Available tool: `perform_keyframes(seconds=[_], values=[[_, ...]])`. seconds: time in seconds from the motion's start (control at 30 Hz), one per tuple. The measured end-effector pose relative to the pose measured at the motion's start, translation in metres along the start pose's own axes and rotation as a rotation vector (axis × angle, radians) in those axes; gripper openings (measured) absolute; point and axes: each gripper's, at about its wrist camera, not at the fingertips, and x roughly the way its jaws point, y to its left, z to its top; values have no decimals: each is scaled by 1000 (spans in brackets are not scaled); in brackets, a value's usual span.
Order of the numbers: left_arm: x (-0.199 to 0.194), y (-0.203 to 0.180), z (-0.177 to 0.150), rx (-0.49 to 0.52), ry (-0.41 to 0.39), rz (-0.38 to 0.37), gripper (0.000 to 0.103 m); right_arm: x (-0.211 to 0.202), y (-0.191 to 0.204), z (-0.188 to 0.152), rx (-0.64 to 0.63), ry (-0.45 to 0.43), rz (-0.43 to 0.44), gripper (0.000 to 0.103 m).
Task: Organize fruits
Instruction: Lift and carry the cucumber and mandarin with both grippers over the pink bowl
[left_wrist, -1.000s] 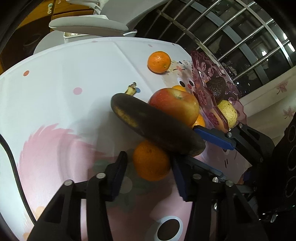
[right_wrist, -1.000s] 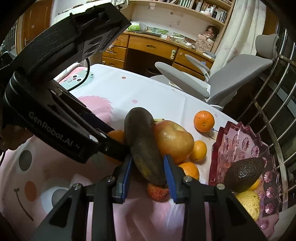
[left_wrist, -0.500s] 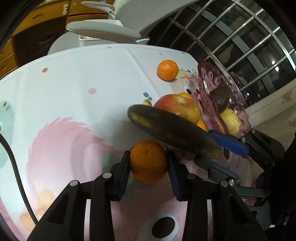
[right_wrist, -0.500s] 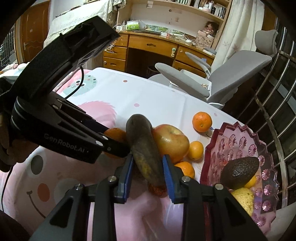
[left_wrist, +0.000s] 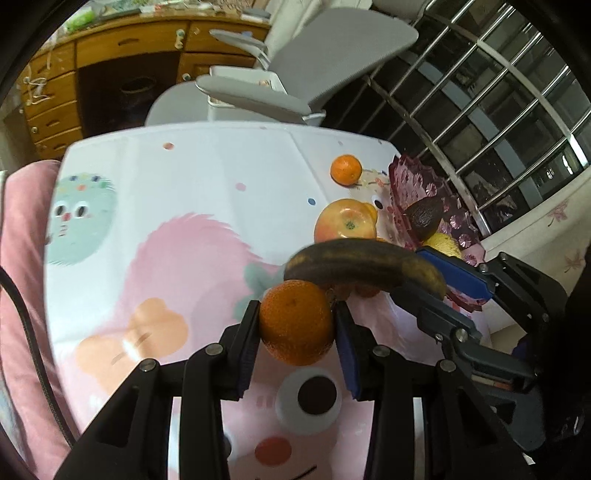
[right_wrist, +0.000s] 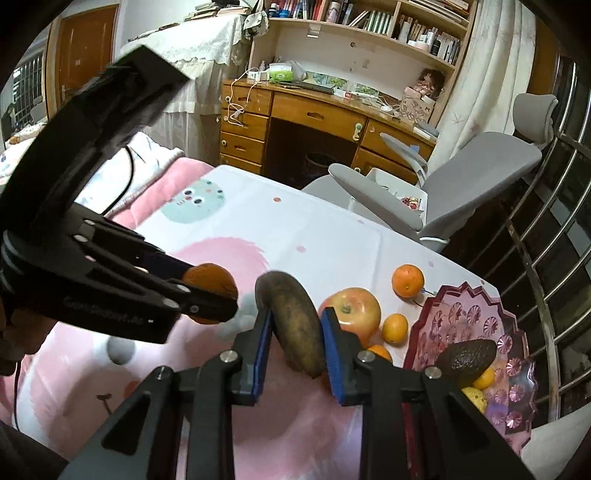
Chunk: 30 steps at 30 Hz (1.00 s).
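Transfer step: left gripper (left_wrist: 297, 328) clamping orange (left_wrist: 295, 321), right gripper (right_wrist: 295, 332) clamping banana (right_wrist: 295, 325); next needing carrying to plate (right_wrist: 517, 332).

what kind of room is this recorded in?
Likely a home bedroom or study, not a lab: a wooden desk under bookshelves, a grey office chair, and a cartoon-print cloth covering the table with the fruit.

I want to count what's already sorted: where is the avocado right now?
The avocado lies in the pink plate at the table's right edge in the right wrist view, above a yellow fruit, right of the apple.
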Motion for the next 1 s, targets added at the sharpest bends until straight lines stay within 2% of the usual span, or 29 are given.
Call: perform_keyframes(seconds=[0.27, 0.5, 0.73, 1.0], values=[[-47, -4, -15, -8, -58, 35, 37, -28, 6, 3, 65, -2, 12, 26], [-78, -18, -27, 6, -89, 32, 37, -58, -1, -2, 148, -10, 15, 25], [-92, -47, -25, 52, -103, 10, 37, -100, -24, -9, 249, -24, 23, 25], [-90, -98, -2, 109, -152, -18, 37, -135, -74, -22, 348, -35, 11, 25]])
